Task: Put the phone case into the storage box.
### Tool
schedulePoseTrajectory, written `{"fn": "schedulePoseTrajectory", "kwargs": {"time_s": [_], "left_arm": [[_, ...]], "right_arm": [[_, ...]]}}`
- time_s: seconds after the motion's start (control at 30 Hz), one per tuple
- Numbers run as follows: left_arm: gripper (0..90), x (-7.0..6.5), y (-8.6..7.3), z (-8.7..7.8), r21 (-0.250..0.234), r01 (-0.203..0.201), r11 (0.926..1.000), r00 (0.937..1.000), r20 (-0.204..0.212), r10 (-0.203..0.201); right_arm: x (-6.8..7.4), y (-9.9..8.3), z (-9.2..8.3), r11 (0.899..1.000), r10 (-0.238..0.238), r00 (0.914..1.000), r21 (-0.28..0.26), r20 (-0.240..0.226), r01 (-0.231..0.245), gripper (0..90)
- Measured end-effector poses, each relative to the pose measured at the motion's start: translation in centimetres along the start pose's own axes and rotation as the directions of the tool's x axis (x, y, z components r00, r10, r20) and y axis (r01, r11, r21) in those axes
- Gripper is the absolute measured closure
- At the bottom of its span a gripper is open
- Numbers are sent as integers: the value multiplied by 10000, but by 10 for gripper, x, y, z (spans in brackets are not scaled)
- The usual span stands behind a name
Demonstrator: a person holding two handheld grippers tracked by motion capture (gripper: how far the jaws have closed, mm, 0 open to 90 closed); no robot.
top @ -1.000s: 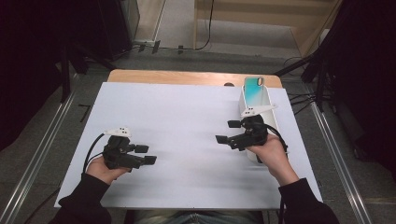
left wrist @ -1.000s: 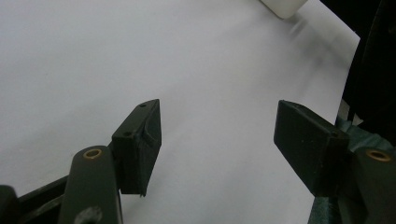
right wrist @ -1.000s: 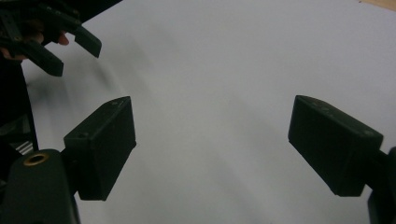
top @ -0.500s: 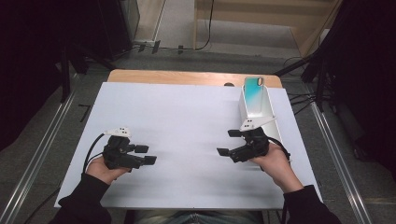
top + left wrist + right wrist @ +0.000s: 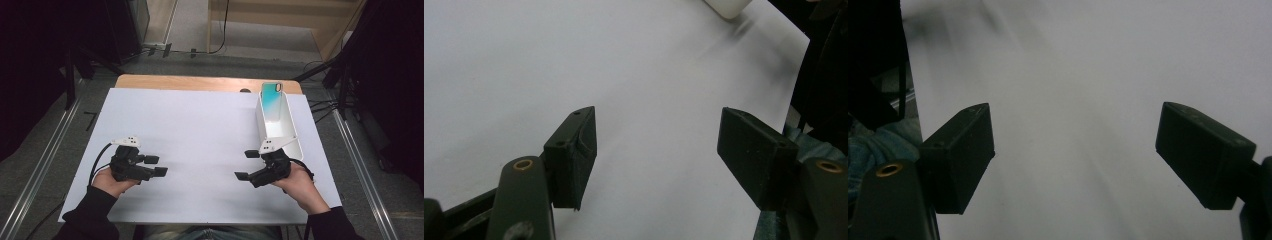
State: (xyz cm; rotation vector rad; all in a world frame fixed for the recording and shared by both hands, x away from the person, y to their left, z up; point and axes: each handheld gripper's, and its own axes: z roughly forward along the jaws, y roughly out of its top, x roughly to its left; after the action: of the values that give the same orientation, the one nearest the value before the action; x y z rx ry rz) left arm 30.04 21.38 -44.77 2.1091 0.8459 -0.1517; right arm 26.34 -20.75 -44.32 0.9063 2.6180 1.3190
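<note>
White box — phone inside, perhaps; right hand-held gripper and left hand-held gripper both gape empty.

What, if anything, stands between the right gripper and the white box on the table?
Nothing visible does. The white box lies just beyond the right gripper, at the right edge of the white sheet. The open, empty jaws point toward the table's middle, away from the box.
</note>
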Motion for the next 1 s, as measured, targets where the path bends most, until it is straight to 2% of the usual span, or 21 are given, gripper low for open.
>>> {"fn": "schedulePoseTrajectory", "kwargs": {"time_s": [0.33,0.77,1.0], "left_arm": [[321,0,0,0,20,7,10000,10000,8,-7],[321,-2,-1,0,119,-88,9999,9999,54,87],[321,-3,-1,0,133,-127,9998,9999,67,126]], "right_arm": [[5,-16,-4,9999,43,10000,167,-28,-43,144],[7,-34,-7,9998,129,9997,129,-203,-126,144],[6,-40,-9,9998,124,9999,160,-77,-122,144]]}}
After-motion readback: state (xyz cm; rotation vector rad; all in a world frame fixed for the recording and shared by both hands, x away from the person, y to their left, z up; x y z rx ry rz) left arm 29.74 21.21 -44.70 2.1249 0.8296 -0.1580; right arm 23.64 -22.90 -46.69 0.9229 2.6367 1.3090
